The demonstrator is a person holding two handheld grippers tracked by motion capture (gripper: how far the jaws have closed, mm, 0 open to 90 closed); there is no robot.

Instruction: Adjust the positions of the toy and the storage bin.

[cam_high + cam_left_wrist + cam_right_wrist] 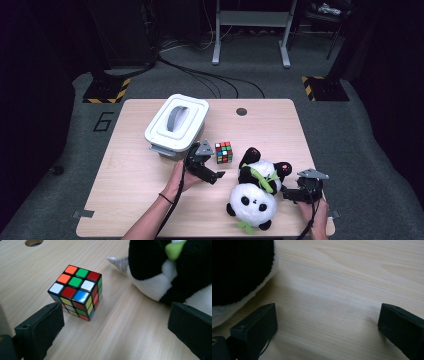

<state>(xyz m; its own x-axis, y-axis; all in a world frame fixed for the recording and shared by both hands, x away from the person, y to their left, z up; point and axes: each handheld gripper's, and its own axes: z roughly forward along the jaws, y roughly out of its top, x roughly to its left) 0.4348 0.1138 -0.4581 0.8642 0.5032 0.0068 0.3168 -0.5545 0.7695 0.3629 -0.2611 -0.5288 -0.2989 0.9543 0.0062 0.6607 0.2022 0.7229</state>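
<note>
The right hand-held gripper (pixel 327 325) has its jaws wide apart over the bare tabletop (pixel 342 285); the panda plush (pixel 239 270) is at upper left.

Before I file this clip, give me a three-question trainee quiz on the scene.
1. True or false: the left gripper is shut on the cube.
2. What lies between the two grippers? A) bin B) panda C) cable
3. The right gripper has its jaws ____.

Key: 1 false, it is open and short of the cube; 2 B; 3 open, over bare table.
</note>
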